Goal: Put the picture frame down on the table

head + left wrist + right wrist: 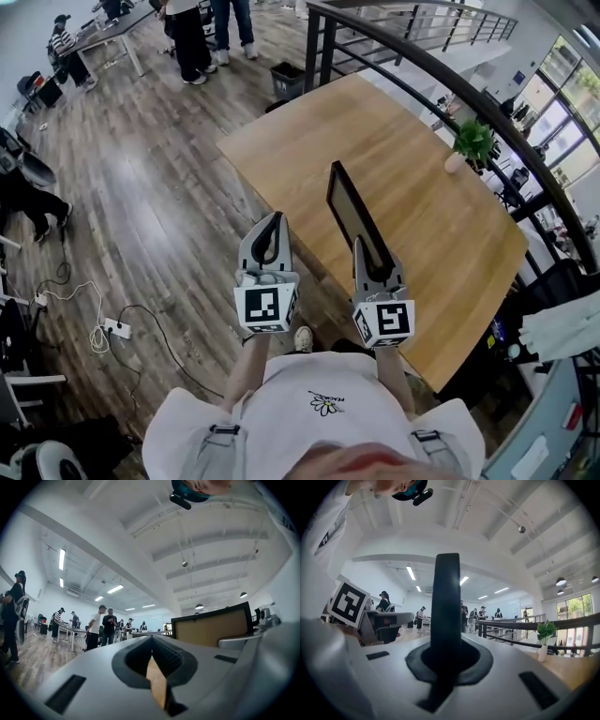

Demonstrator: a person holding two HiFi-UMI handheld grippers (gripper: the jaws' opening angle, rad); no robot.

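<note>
The picture frame [349, 208], black-edged with a brown back, stands upright and edge-on over the near edge of the wooden table [441, 187]. My right gripper [373, 255] is shut on its lower end. In the right gripper view the frame's black edge [446, 597] rises straight up from between the jaws of the right gripper [446, 645]. My left gripper [275, 221] hangs to the left of the frame, off the table's edge and over the floor, shut and holding nothing. The left gripper view looks past the closed left gripper [151, 640] at the frame's brown back [211, 627].
A small potted plant [472, 142] stands at the table's far right edge, beside a dark metal railing [450, 75]. A black bin [286, 80] sits on the floor beyond the table. People stand at the back left, and cables with a power strip [114, 328] lie on the floor.
</note>
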